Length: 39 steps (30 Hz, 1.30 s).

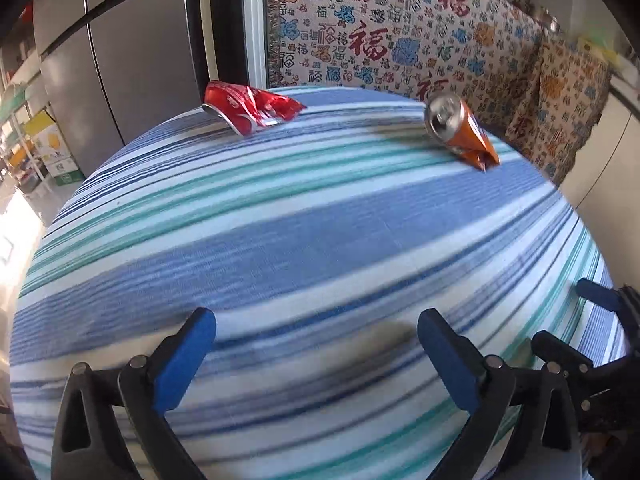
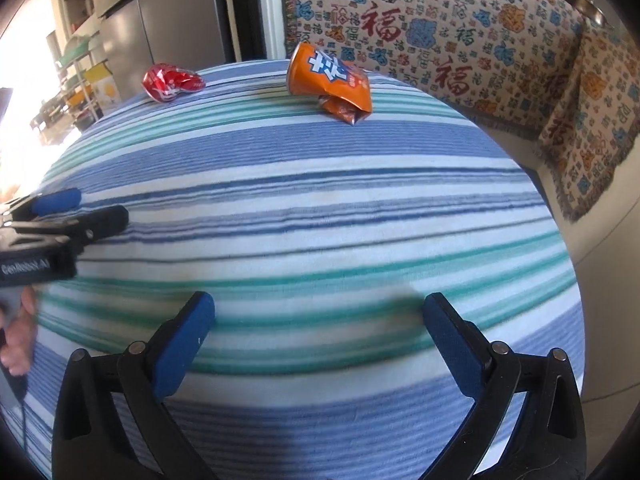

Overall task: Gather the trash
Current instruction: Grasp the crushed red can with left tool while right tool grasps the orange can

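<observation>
A crushed red can point(image 1: 250, 108) lies at the far left of the striped table point(image 1: 304, 232). A crushed orange can point(image 1: 460, 130) lies on its side at the far right. Both show in the right wrist view too: the red can point(image 2: 172, 82) far left, the orange can point(image 2: 332, 82) far middle. My left gripper point(image 1: 316, 332) is open and empty over the near part of the table. My right gripper point(image 2: 318, 316) is open and empty over the near part too. The right gripper shows at the left view's right edge point(image 1: 592, 320); the left gripper shows at the right view's left edge point(image 2: 68, 208).
A patterned throw covers a sofa point(image 1: 400, 40) behind the table. A grey fridge point(image 1: 120, 60) stands at the back left, with shelves and boxes point(image 1: 52, 148) beside it. The table's right edge point(image 2: 560, 220) drops to a pale floor.
</observation>
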Available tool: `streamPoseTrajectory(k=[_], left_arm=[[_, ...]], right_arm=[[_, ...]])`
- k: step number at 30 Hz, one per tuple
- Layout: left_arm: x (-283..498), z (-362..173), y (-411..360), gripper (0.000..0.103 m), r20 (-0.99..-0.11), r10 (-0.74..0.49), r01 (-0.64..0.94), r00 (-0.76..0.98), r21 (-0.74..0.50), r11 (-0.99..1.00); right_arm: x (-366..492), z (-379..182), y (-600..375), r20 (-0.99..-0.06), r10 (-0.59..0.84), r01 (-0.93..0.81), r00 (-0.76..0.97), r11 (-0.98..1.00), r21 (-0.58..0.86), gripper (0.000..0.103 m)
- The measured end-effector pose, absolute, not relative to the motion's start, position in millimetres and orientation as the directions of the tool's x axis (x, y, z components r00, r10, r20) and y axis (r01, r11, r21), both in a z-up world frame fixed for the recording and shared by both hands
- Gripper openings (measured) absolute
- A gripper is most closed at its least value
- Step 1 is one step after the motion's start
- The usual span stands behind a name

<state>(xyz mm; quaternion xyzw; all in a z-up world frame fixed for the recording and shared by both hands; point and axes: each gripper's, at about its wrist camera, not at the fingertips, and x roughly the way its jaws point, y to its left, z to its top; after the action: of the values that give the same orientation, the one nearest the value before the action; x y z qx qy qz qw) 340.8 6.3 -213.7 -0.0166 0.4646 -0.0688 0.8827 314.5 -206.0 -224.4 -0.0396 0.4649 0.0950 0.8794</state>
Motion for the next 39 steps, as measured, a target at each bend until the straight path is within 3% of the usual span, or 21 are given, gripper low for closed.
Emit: streamPoseTrajectory(k=[6,15,23,24,25,26,30,39], left_arm=[[406,-194,57,0.103,-0.761,-0.277,0.105,0.587,-0.268,0.958],[490,-187,105,0.103,-0.727,-0.362,0.035,0.583,-0.423,0.905],[522,-199,93,0.099,-0.764,-0.377,0.083,0.523,-0.395,0.915],[523,-200,92,0.08,-0.764,-0.385,0.089,0.518,-0.399,0.912],[523,-203,91,0.046,-0.763,-0.406,0.103,0.503,-0.414,0.905],[523,-206,91,0.042,-0.762,-0.429,0.112,0.486,-0.432,0.895],[510,-203,89,0.036,-0.749,-0.436,0.134,0.498,-0.43,0.893],[429,-177,48,0.035,-0.73,-0.47,0.244,0.497,-0.402,0.883]], right_arm=[[364,-215,-218,-0.821,0.174,-0.2,0.544,0.977,0.074,0.102],[453,-188,-218,-0.768,0.259,-0.173,0.586,0.966,0.194,0.103],[507,-203,-201,-0.842,0.24,-0.124,0.484,0.971,0.205,0.099],[507,-205,-203,-0.841,0.257,-0.121,0.475,0.966,0.227,0.077],[506,-205,-205,-0.841,0.264,-0.115,0.473,0.964,0.238,0.078],[504,-205,-206,-0.84,0.262,-0.112,0.476,0.965,0.238,0.078],[485,-203,-205,-0.827,0.27,-0.142,0.492,0.963,0.23,0.078],[403,-167,-218,-0.785,0.314,-0.199,0.534,0.949,0.244,0.078]])
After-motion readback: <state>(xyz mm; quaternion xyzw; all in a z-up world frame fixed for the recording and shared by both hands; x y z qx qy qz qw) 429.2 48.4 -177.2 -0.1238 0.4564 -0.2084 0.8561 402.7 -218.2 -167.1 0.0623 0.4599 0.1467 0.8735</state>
